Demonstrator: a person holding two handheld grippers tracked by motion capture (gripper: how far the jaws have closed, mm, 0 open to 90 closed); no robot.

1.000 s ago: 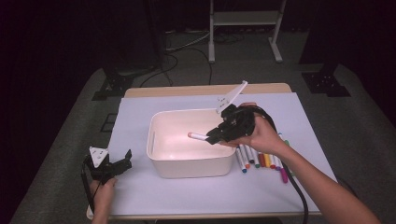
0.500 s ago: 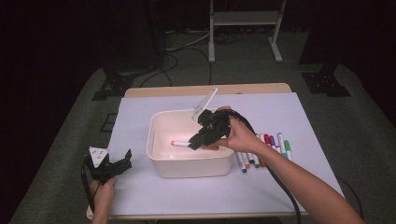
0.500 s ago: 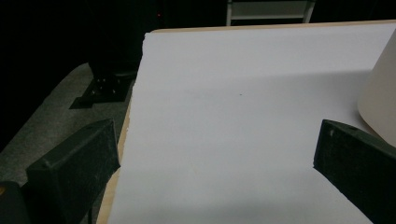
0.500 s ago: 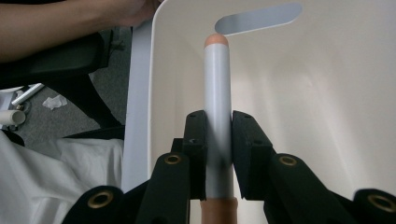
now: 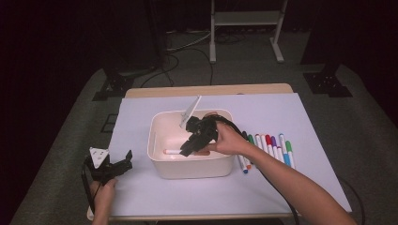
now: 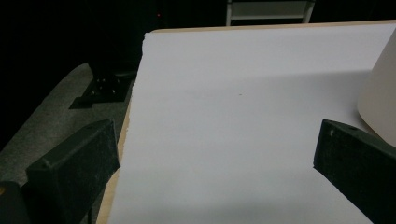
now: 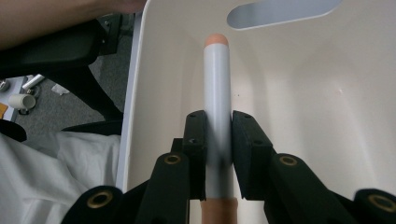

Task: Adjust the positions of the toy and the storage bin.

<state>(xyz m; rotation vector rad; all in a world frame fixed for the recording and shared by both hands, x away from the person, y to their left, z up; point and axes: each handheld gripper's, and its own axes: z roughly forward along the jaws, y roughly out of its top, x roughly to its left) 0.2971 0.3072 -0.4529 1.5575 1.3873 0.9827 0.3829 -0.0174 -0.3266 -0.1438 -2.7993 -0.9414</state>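
Note:
A white marker with an orange cap [image 7: 217,98] sits clamped between the pads of my right gripper [image 7: 218,135], pointing into the cream bin [image 5: 159,161]. From the high view the right gripper [image 5: 187,150] reaches down inside the bin, and the marker [image 5: 171,151] pokes out toward the bin's left wall, low near the floor. My left gripper [image 5: 123,161] rests on the white sheet at the table's front left, open with nothing between its jaws. In the left gripper view the jaws stand wide apart over bare paper, the bin's wall [image 6: 380,102] at the right.
Several coloured markers [image 5: 270,147] lie in a row on the sheet right of the bin. The person's right forearm [image 5: 291,187] crosses the front right of the table. A cable trails along it. Beyond the table's far edge stand dark stands and cords.
My right gripper has carried the marker leftward and down, from above the bin's right side to deep inside it. The left gripper has stayed put.

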